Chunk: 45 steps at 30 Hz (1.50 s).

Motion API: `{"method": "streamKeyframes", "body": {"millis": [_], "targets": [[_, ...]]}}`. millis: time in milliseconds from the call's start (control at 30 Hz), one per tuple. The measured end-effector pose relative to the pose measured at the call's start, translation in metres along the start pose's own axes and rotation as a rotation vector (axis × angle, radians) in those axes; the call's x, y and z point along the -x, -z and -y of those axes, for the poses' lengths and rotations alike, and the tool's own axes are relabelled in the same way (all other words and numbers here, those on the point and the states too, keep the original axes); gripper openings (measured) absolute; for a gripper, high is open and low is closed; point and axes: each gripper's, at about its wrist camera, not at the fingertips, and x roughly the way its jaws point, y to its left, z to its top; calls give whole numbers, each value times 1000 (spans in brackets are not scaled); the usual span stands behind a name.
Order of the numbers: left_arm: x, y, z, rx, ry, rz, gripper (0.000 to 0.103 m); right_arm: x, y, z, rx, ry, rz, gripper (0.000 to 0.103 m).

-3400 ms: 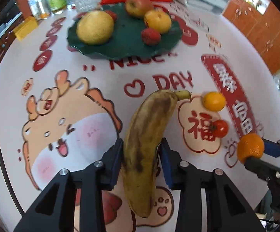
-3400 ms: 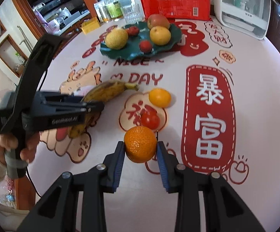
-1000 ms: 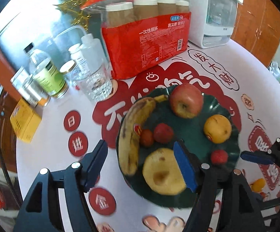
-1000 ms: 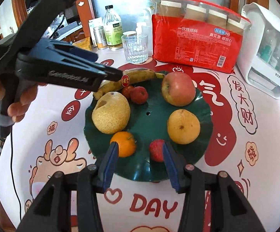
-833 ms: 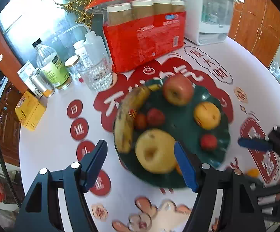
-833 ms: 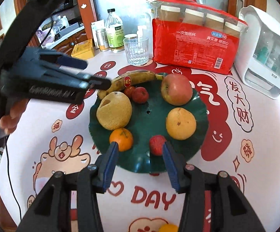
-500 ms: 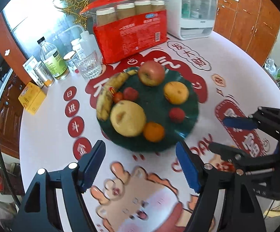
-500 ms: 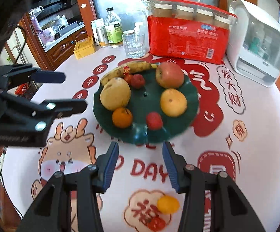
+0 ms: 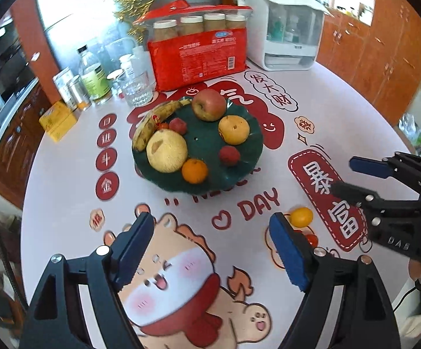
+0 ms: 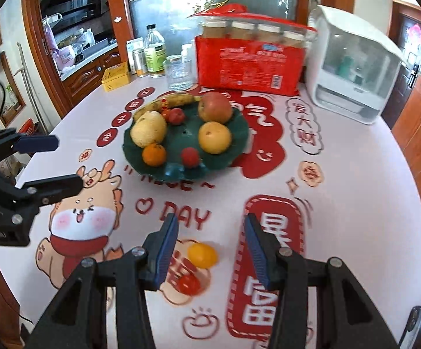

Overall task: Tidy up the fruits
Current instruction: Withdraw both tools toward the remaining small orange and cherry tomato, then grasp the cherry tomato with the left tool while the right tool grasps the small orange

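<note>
Nearest the cameras, both tongs hover over the printed tablecloth (image 10: 355, 174) on the near side of the green plate (image 10: 227, 157), the landmark here. The left gripper (image 9: 210, 250) has nothing between its blue pads, and its jaws are opening wide above the cartoon animal print. The right gripper (image 10: 210, 242) stands released, holding nothing, with its jaws partly apart. Two fruits lie loose on the cloth well short of the plate, close to each other: one small yellow-orange citrus (image 10: 202, 255) seen between the right gripper's fingers, and one small red tomato (image 10: 189, 284) just nearer than it. On the plate sit eight fruits: one orange mandarin (image 10: 154, 154) and one small red fruit (image 10: 190, 157) at its near edge, one large pale pear (image 10: 148, 128) at its left, one yellow-orange pear (image 10: 214, 137) at its right, two more small red fruits (image 10: 176, 115) beyond the pale pear, one red apple (image 10: 215, 107), and one spotted banana (image 10: 166, 103) along the far left rim. Beyond the plate stand one clear glass (image 10: 178, 72), one red pack (image 10: 248, 64) of four capped cups and one white appliance (image 10: 352, 78); left of the glass are bottles, tins and one yellow box (image 10: 116, 80).
</note>
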Motion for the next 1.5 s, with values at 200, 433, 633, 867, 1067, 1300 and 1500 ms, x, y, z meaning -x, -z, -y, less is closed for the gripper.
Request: {"method": "streamKeyframes", "body": {"millis": [200, 433, 633, 867, 1067, 1300, 1500], "targets": [[-8, 28, 17, 77, 24, -13, 81, 4, 21, 24, -18, 14, -27, 47], [-34, 56, 30, 190, 56, -50, 81, -7, 51, 18, 21, -24, -67, 47], [-58, 71, 49, 207, 69, -84, 81, -31, 54, 12, 56, -100, -100, 47], [-76, 80, 66, 196, 76, -121, 81, -67, 40, 11, 119, -183, -144, 47], [-83, 76, 69, 212, 91, -130, 81, -92, 38, 7, 122, -262, -184, 32], [-96, 69, 78, 215, 122, -138, 81, -90, 42, 22, 63, -293, -173, 32], [-107, 61, 94, 184, 151, -144, 79, -86, 46, 45, -11, -275, -174, 32]]}}
